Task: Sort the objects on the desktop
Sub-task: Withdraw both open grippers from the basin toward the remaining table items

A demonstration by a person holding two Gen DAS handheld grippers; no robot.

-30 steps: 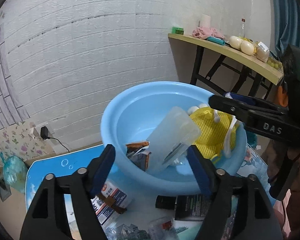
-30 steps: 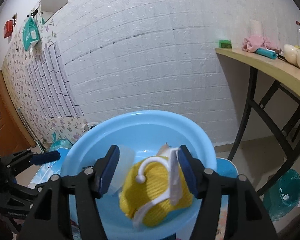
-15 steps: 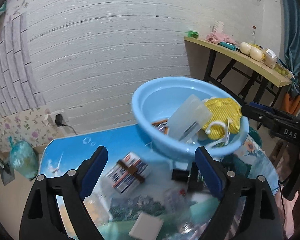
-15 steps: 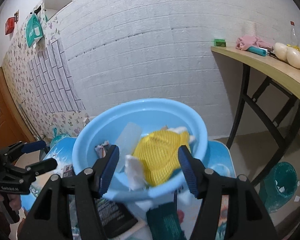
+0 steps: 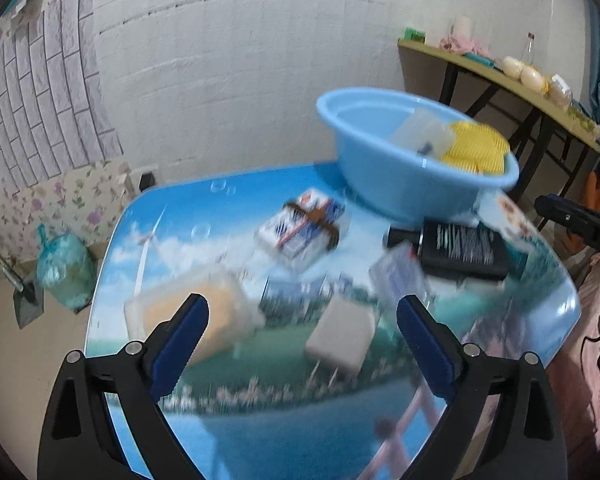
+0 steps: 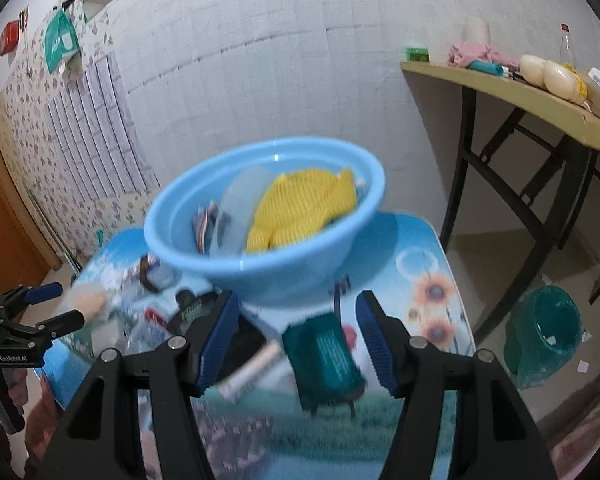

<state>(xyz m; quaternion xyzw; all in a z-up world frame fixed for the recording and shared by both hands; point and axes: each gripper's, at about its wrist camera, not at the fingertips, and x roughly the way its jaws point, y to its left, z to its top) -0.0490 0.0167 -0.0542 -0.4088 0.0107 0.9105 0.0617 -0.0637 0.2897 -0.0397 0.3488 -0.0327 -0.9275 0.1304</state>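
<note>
A light blue basin [image 5: 400,184] [image 6: 284,268] stands at the far end of the picture-printed table [image 5: 260,420]. It holds a yellow mesh item [image 5: 476,152] [image 6: 304,204], a clear plastic container [image 6: 240,204] and small packets. My left gripper [image 5: 300,344] is open and empty above the table's near part. My right gripper [image 6: 296,336] is open and empty, above a teal box [image 6: 324,360]. On the table lie a strapped box [image 5: 304,228], a black case [image 5: 460,248], a white block [image 5: 342,338] and a clear box with orange contents [image 5: 196,308].
A wooden side table [image 6: 540,92] with bottles and food stands at the right against the white brick wall. A teal bin [image 6: 540,328] sits on the floor under it. A green bag [image 5: 64,268] lies on the floor at the left.
Both grippers have pulled back and away from the basin, so more of the table shows. The yellow mesh item now lies in the basin, free of my right gripper.
</note>
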